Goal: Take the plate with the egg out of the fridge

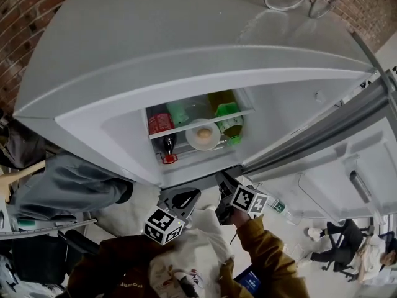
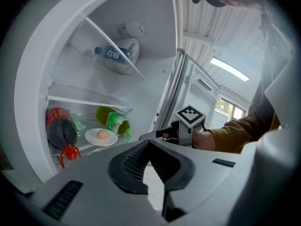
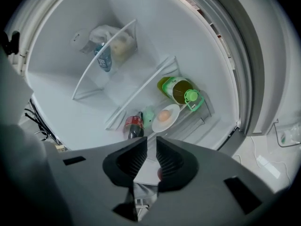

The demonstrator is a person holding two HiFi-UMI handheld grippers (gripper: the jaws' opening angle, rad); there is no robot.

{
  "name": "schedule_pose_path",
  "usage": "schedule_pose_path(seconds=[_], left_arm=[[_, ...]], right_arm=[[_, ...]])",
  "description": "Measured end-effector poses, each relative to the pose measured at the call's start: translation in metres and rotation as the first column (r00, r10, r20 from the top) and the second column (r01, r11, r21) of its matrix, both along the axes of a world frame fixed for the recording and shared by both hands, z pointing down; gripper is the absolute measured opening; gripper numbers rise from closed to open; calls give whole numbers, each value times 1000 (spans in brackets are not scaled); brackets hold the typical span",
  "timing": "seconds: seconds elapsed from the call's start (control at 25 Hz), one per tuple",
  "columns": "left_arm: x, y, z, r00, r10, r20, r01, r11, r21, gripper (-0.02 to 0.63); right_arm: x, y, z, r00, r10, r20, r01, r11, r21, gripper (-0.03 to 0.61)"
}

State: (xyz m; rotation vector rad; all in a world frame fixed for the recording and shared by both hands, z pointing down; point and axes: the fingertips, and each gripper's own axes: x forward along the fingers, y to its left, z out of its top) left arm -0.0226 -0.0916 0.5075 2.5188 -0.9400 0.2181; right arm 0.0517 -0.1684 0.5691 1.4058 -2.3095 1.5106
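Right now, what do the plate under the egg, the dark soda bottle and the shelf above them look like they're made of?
Plate: white, smooth, slightly glossy, so likely ceramic, though melamine is possible.
Soda bottle: clear plastic by its look, with dark drink showing through, a red label and a red cap.
Shelf: seemingly clear glass or plastic in a white plastic edge.

Brick wall [image 1: 22, 11], pale floor [image 1: 310, 242], window [image 2: 227, 111] w/ daylight — ceiling strip light [image 2: 229, 68]
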Motion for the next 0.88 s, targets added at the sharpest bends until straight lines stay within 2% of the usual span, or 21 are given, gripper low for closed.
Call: schedule_pose_path(seconds=[0.16, 0.32, 0.56, 0.76, 0.88], left_arm=[[4, 2, 6, 1000, 9, 18, -9, 1000, 7, 8], [14, 5, 13, 999, 52, -7, -52, 997, -55, 8], [17, 8, 16, 997, 69, 22, -68, 997, -44, 8], [20, 9, 27, 995, 71, 71, -67, 996, -59, 8], [22, 8, 27, 995, 72, 75, -68, 996, -57, 8]], right_arm=[[-6, -5, 9, 999, 18, 35, -17, 1000, -20, 44], [-9, -16, 19, 998, 35, 60, -33, 999, -35, 44], [-13, -29, 38, 987, 85, 137, -72, 993, -96, 71], [-15, -37, 48, 978, 114, 172, -92, 987, -131, 71], [-14, -41, 53, 970, 138, 198, -108, 982, -155, 71]])
